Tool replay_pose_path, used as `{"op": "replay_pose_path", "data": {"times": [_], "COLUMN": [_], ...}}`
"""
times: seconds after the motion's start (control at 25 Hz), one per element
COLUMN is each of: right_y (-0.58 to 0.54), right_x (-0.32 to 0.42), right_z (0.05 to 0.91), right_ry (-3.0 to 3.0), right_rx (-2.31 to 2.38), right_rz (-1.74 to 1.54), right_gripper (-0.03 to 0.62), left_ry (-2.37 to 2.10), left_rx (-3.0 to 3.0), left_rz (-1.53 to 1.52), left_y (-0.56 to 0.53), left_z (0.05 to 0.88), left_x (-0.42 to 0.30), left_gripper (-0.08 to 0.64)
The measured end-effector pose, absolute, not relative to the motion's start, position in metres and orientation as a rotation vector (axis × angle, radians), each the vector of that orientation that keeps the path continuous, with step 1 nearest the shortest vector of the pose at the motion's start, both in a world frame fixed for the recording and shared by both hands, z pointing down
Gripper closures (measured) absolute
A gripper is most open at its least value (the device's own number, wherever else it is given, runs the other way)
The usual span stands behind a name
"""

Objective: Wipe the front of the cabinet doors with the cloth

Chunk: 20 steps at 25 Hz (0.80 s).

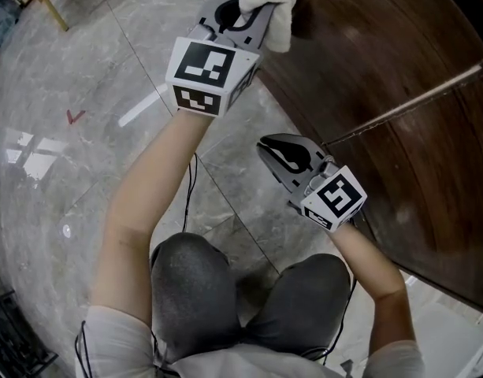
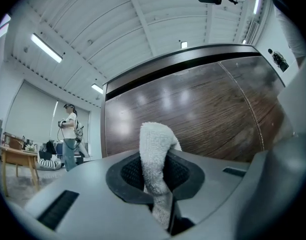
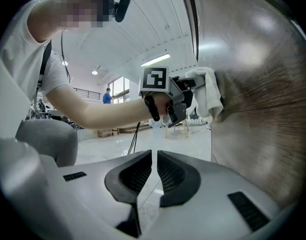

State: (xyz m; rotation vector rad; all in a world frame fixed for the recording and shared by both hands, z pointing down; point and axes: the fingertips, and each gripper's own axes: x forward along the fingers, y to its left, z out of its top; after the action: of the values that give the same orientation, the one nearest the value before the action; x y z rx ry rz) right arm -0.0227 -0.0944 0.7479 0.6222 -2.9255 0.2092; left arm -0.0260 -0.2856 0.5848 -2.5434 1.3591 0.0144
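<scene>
Left tongs (image 2: 155,186) clamped on cloth (image 2: 153,149). Cloth runs lengthwise along jaws, bunched end sticking out past tips, pressed against dark wood cabinet door (image 1: 383,69). Right tongs (image 3: 153,171) together, nothing between; held lower, near door, apart from cloth.

Floor: polished grey marble-look tiles (image 1: 83,195) with pale joint lines, a small red mark (image 1: 75,116) and a bright patch of reflected light (image 1: 32,156).
Ceiling: white ribbed panels (image 2: 118,29) carrying long strip lights (image 2: 45,47).
Wall: a pale, plain wall (image 2: 35,119) at the far left of the left gripper view.
Windows: bright panes (image 3: 120,86) at the hall's far end, in the right gripper view.
Furniture: a wooden table (image 2: 13,156) stands on the floor at the left; a dark wood-grain cabinet (image 1: 399,77) has a thin seam between its doors.
Background: a person (image 2: 69,134) stands near the table.
</scene>
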Motion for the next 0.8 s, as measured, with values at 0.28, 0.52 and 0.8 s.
{"op": "replay_pose_path", "data": {"times": [0.28, 0.52, 0.8], "right_y": [-0.087, -0.079, -0.073], "right_x": [-0.013, -0.003, 0.004], "right_z": [0.747, 0.749, 0.755], "right_ry": [-2.926, -2.924, -2.925], "right_rx": [0.622, 0.631, 0.635], "right_rz": [0.198, 0.193, 0.194], "right_gripper": [0.537, 0.537, 0.537], "left_ry": [1.329, 1.261, 1.126], "left_rx": [-2.553, -2.606, -2.636], "left_rz": [0.052, 0.055, 0.094], "left_y": [-0.267, -0.238, -0.203], "left_z": [0.580, 0.582, 0.577], "left_x": [-0.009, 0.016, 0.050], "left_gripper": [0.502, 0.502, 0.502]}}
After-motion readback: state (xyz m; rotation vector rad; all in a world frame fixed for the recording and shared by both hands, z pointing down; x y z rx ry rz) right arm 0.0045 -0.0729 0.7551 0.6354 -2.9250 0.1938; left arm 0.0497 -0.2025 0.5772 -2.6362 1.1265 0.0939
